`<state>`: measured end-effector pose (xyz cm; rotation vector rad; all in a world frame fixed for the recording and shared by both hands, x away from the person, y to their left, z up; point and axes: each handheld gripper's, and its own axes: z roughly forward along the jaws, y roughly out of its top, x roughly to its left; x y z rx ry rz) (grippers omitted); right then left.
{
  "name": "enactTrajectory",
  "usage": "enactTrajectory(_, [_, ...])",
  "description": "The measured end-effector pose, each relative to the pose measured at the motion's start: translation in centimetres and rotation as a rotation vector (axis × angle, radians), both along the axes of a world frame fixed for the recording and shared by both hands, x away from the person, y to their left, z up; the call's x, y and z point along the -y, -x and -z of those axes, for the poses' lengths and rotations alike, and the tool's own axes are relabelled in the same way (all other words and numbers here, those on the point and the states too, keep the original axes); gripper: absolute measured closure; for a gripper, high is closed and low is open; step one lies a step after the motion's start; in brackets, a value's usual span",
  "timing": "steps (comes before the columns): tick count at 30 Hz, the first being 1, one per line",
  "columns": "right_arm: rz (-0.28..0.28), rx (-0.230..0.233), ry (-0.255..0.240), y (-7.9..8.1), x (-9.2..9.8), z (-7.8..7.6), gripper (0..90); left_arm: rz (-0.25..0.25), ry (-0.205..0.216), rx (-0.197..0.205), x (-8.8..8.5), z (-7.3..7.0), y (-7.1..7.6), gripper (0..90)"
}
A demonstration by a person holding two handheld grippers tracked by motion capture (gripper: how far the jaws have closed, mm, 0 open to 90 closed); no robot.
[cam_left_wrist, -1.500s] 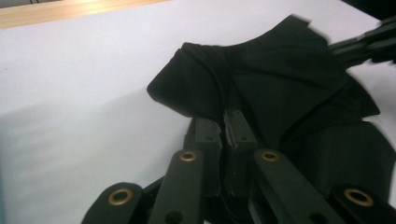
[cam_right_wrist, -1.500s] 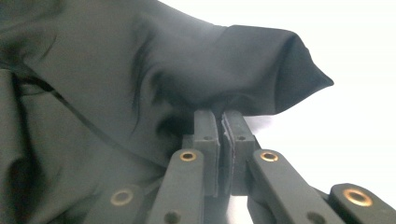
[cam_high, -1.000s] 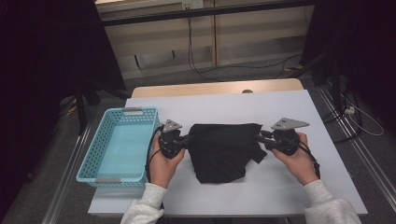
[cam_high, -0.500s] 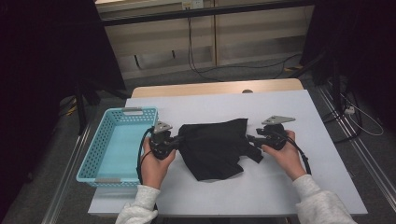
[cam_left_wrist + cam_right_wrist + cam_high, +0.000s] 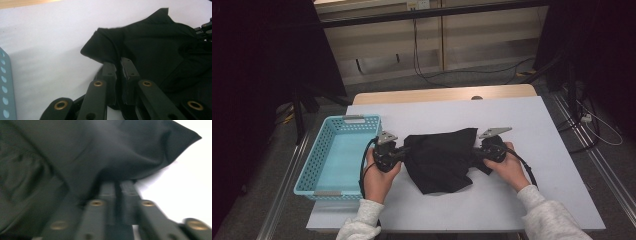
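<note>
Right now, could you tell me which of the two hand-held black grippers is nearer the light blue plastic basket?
The left gripper, clamped on the black cloth's left edge, sits right beside the light blue perforated plastic basket. The right gripper grips the cloth's far side.

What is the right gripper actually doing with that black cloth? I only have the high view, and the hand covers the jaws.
Observer: In the right gripper view, the right gripper has just closed; its jaws stand together, pinching an edge of the black cloth.
Operator: And the left one?
Observer: The left gripper is shut on a fold of the cloth's other side, fabric caught between its jaws.
Operator: Is the cloth lifted on the left side?
Observer: Beside the left jaws the fold bulges up, casting a shadow on the white table.
</note>
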<state>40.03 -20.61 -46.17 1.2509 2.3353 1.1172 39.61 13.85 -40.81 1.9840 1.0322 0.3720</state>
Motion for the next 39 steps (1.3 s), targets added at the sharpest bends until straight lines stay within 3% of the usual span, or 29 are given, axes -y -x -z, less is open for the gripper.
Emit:
enactTrajectory(2, [-0.007,0.013,0.026,0.1,0.2,-0.2,89.6,0.013,0.0,0.004,0.1,0.0,0.0,84.6])
enactTrajectory(5, [-0.001,0.0,0.014,0.4,0.9,-0.7,89.9,0.018,0.008,0.009,0.3,0.0,0.0,84.4])
enactTrajectory(10, [0.012,0.035,0.002,1.5,2.6,-2.1,90.0,0.034,0.019,-0.005,0.8,0.2,-0.1,85.4])
enactTrajectory(14, [0.035,0.089,-0.005,3.3,4.2,-3.7,90.0,0.06,0.036,0.0,1.8,0.1,-0.2,85.5])
enactTrajectory(18, [0.043,0.11,0.0,4.5,5.2,-4.2,90.0,0.075,0.043,0.008,2.4,0.2,-0.2,85.5])
enactTrajectory(20, [0.046,0.123,0.002,4.8,5.5,-4.2,90.0,0.074,0.024,0.001,2.5,0.3,-0.4,85.5])
enactTrajectory(24, [0.044,0.105,0.016,4.6,5.1,-3.4,87.7,0.056,0.019,-0.009,2.3,0.6,-0.6,85.5])
enactTrajectory(25, [0.022,0.065,0.031,4.1,4.7,-2.7,78.0,0.047,0.012,-0.023,1.9,0.6,-0.7,85.5])
enactTrajectory(26, [0.022,0.065,0.031,4.1,4.7,-2.7,78.0,0.047,0.012,-0.023,1.9,0.6,-0.7,85.5])
enactTrajectory(29, [0.094,0.078,0.036,3.4,4.8,-2.4,59.0,0.032,0.009,-0.022,1.6,0.6,-0.8,85.4])
enactTrajectory(31, [0.123,0.085,0.039,3.1,4.9,-2.4,58.8,0.022,0.011,-0.019,1.3,0.6,-0.8,85.4])
enactTrajectory(32, [0.154,0.078,0.024,2.4,5.3,-2.3,50.9,0.023,0.002,-0.023,1.2,0.6,-0.8,85.4])
enactTrajectory(35, [0.193,0.06,0.0,1.3,5.5,-1.7,51.3,0.015,0.0,-0.024,1.2,0.8,-0.8,85.1])
enactTrajectory(39, [0.202,0.036,-0.018,0.1,5.3,-1.2,52.1,0.014,-0.009,-0.029,1.3,0.9,-0.8,85.1])
